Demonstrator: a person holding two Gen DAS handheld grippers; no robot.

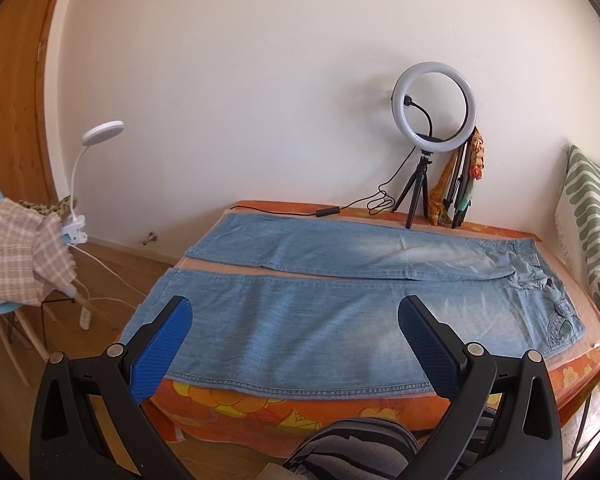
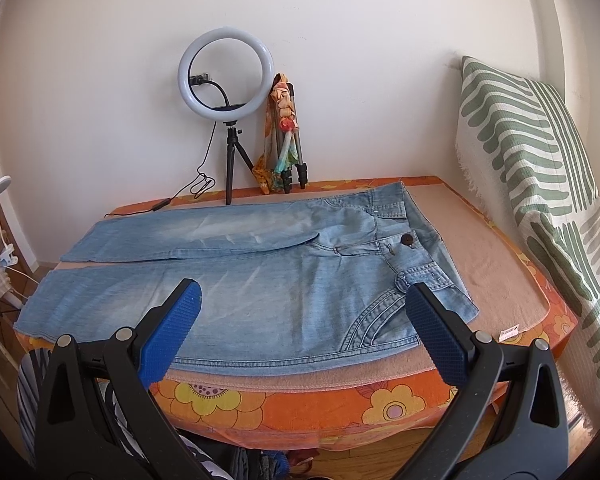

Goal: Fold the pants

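Note:
Light blue jeans (image 1: 300, 320) lie flat and unfolded on the table, both legs stretched to the left, waist at the right. In the right wrist view the jeans (image 2: 260, 280) show the waistband, a dark button (image 2: 407, 240) and a front pocket. My left gripper (image 1: 296, 312) is open and empty, held above the near leg by the table's front edge. My right gripper (image 2: 304, 300) is open and empty, held above the hip and thigh of the near leg. Neither touches the cloth.
The table has an orange flowered cover (image 2: 300, 404) with a pinkish mat (image 2: 492, 272) under the jeans. A ring light on a tripod (image 2: 224, 72), its cable and a folded tripod (image 2: 288, 148) stand at the back. A green-striped cushion (image 2: 540, 168) leans at right. A chair with cloth (image 1: 16, 256) and a clip lamp (image 1: 100, 132) stand left.

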